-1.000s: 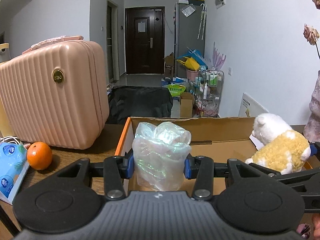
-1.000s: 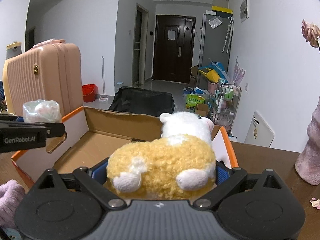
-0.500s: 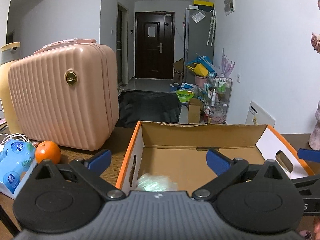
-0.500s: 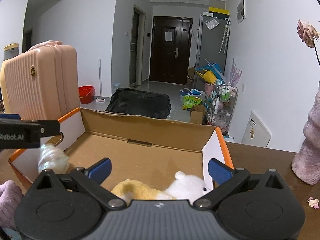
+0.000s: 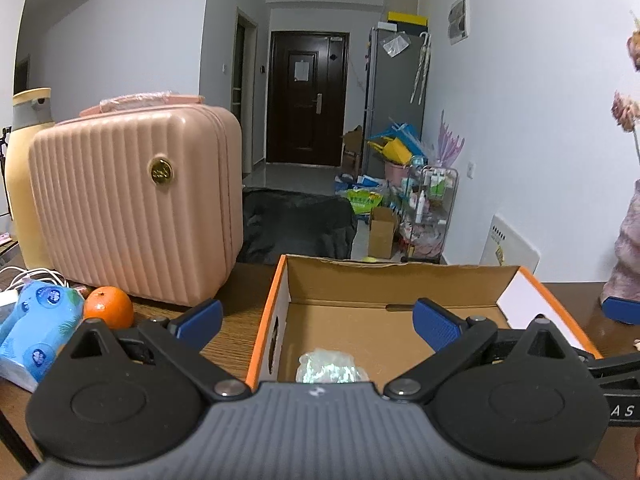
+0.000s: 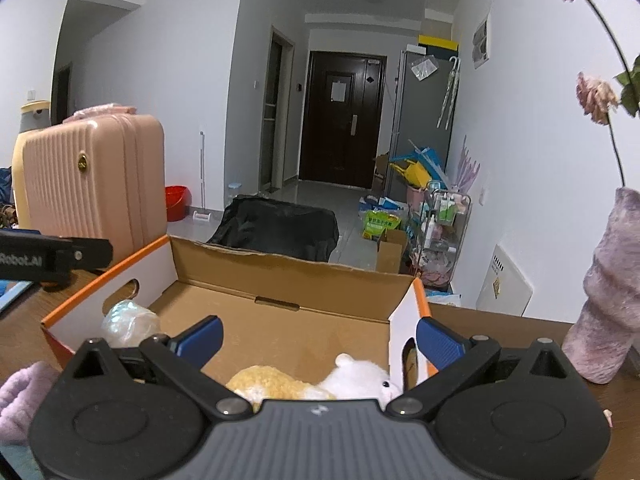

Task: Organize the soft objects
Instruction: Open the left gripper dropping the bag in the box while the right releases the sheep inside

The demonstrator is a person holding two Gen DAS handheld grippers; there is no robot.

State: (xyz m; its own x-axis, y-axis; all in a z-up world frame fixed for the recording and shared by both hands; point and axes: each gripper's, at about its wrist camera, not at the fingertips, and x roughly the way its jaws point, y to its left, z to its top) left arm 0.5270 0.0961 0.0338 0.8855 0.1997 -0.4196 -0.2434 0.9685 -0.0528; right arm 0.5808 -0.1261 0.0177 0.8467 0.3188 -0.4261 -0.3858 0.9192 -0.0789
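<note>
Left wrist view: the left gripper (image 5: 316, 318) is spread wide with nothing between its jaws, above the near end of the box (image 5: 400, 280). The bag (image 5: 328, 367) lies on the box floor just below, probably because this soft bundle belongs inside.

Right wrist view: the right gripper (image 6: 318, 338) is also spread and empty, over the box's right end. The plush (image 6: 316, 384) lies on the box floor beneath it, against the right wall, well apart from the bag (image 6: 128, 322) at the left end. A purple soft thing (image 6: 22, 396) sits on the counter (image 6: 480, 328), likely next.
</note>
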